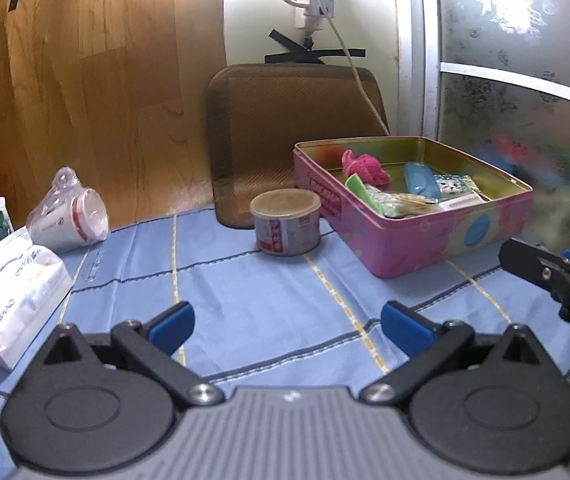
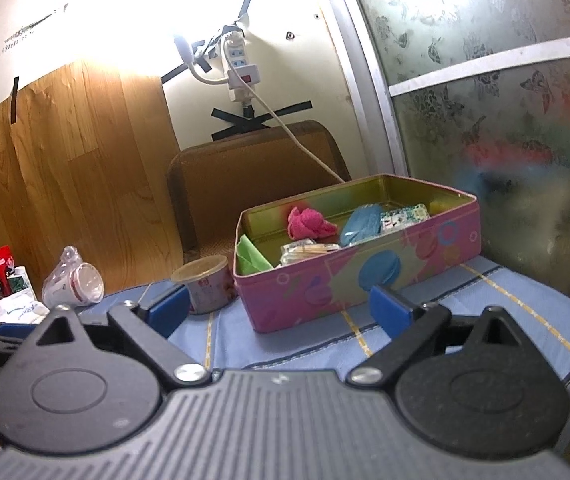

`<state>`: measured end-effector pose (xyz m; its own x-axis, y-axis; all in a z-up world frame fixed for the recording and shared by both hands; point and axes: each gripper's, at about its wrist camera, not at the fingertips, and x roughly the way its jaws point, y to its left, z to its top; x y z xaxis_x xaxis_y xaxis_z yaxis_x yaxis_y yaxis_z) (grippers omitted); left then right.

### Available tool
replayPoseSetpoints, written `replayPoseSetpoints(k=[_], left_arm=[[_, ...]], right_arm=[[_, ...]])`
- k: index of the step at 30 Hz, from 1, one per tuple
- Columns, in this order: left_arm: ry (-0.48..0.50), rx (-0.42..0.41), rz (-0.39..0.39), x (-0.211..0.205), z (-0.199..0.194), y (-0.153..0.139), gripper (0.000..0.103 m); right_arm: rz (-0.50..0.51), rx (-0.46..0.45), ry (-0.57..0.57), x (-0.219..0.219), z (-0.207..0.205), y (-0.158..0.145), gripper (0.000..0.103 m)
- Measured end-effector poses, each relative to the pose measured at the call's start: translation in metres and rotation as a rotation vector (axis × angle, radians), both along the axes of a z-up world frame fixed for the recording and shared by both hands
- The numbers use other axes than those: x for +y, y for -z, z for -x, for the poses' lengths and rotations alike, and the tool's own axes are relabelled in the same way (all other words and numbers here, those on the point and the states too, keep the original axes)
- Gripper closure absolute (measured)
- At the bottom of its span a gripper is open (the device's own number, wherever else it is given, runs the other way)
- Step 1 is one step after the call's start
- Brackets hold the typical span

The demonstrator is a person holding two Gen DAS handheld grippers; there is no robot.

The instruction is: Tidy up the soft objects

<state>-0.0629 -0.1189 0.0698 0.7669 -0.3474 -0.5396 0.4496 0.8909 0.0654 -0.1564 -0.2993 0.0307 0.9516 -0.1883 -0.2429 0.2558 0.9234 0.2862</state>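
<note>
Pink cloth (image 2: 309,224) lay bunched inside open tin (image 2: 365,280), among packets. Both right gripper (image 2: 281,312) and left gripper (image 1: 287,326) empty, fingers spread wide, short of tin. Likely between placements; next, probably fetching tissue pack (image 1: 13,292) at left.

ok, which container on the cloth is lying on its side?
The plastic-wrapped white cup at left, mouth facing sideways. The round can and pink tin stand upright.

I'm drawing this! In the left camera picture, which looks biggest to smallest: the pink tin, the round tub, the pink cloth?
1. Pink tin
2. Round tub, though it sits nearer the camera
3. Pink cloth, partly hidden inside the tin
</note>
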Motion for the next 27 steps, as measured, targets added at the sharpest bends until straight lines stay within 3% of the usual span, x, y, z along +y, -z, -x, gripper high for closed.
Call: replayPoseSetpoints(k=[27], left_arm=[[-0.058,0.05,-0.046,0.0,-0.016,0.012,0.0]], right_arm=[[-0.035,0.048,-0.036,-0.001,-0.009,0.009,0.004]])
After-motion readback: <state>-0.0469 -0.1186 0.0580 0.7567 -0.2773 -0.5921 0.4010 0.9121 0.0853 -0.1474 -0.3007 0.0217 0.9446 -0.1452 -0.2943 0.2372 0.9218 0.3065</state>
